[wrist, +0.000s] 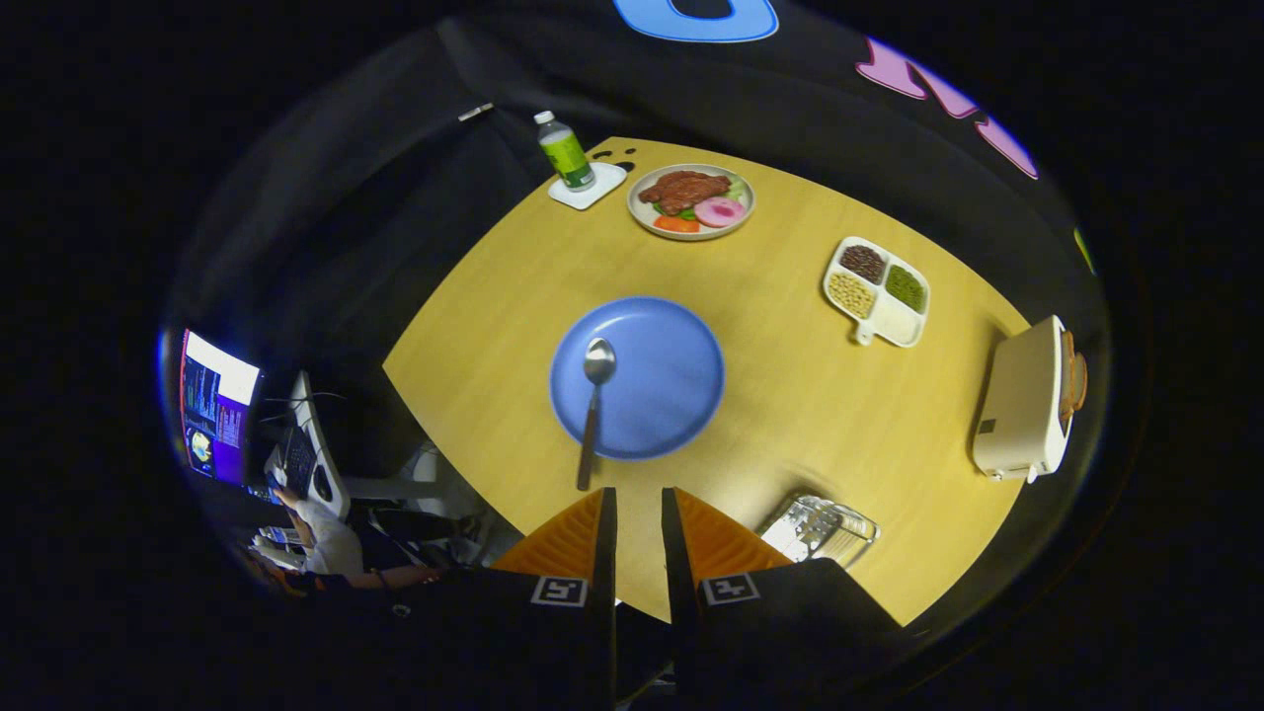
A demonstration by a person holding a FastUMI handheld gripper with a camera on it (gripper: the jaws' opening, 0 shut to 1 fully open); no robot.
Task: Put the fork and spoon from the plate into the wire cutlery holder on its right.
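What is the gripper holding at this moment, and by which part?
Nothing. The gripper has its jaws slightly apart with only table between them; the spoon lies on the blue plate just ahead.

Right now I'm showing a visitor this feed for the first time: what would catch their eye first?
Probably the blue plate mid-table, just ahead of the gripper, with a spoon lying across its left rim. Beyond it sits a plate of food beside a bottle. A wire holder stands right by the gripper's slightly parted, empty fingers, with a toaster at the table's right edge.
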